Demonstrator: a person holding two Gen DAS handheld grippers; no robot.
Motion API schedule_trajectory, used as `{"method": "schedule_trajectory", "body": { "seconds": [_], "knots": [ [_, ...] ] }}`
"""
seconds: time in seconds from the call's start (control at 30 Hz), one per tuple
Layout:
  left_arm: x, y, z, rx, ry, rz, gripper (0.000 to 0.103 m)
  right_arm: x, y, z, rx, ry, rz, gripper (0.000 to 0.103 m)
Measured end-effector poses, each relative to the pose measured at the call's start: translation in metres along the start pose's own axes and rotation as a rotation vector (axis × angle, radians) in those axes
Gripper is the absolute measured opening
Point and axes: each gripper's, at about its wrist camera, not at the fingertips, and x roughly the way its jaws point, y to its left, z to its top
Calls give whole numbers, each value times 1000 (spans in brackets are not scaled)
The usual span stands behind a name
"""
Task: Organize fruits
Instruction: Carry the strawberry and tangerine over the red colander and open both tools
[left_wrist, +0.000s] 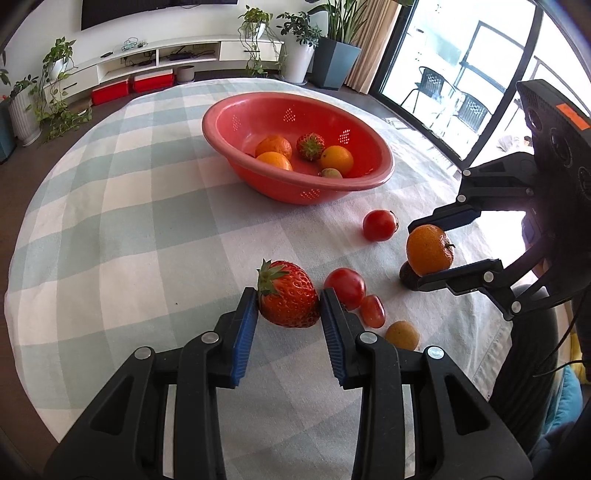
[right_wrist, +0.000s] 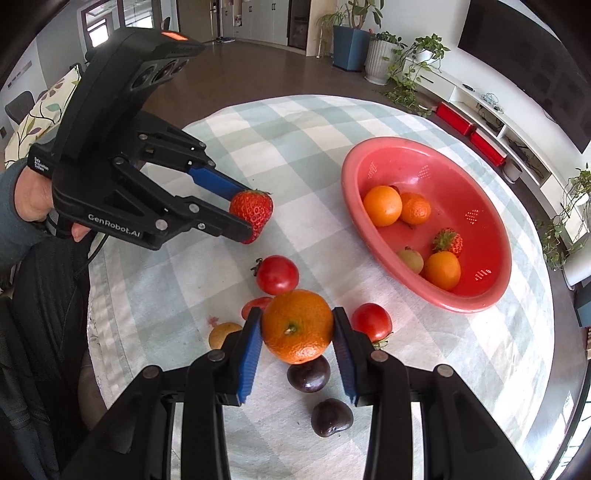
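I have both grippers loaded. The left gripper (left_wrist: 289, 308) is clamped on a strawberry (left_wrist: 289, 295), blue pads on either flank, leaf cap toward the left pad. The right gripper (right_wrist: 297, 334) is clamped on a mandarin (right_wrist: 297, 326), stem facing the camera. In the cross views both fruits appear clear of the cloth (left_wrist: 129, 221).

The bowl (left_wrist: 369, 182) sits at 12 o'clock from the left gripper and at about 2 o'clock from the right. It already holds three oranges, a strawberry and a small greenish fruit.

Judgement: the step in hand is carrying both fruits to the bowl. To do it well:
- Keep the squeeze as it is — the strawberry is soft and should bruise if I tighten.
- Lift enough to clear the near rim before going across.
- Send one gripper in first; both converge on the same bowl and could collide.
- Let go low over a bare patch of the bowl floor, not onto fruit.

Left on the cloth: three tomatoes (right_wrist: 277, 275), two dark fruits (right_wrist: 308, 373) directly beneath the mandarin, and a yellowish fruit (right_wrist: 224, 334) at 9 o'clock of it — avoid knocking them.
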Motion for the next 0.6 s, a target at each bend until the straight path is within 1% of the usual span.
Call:
{"method": "schedule_trajectory", "body": {
  "seconds": [0.2,0.37,0.5,0.6],
  "knots": [
    [-22,1,26,14,-57,8,32,-15,-20,-1,85,-68,-9,40],
    [-32,-2,61,42,-105,27,32,-32,-53,0,201,-143,-64,40],
    [-26,-11,93,79,-122,40,32,-48,-89,6,340,-222,-110,40],
    [-14,-21,115,106,-124,44,32,-53,-111,13,426,-265,-118,40]
  ]
}}
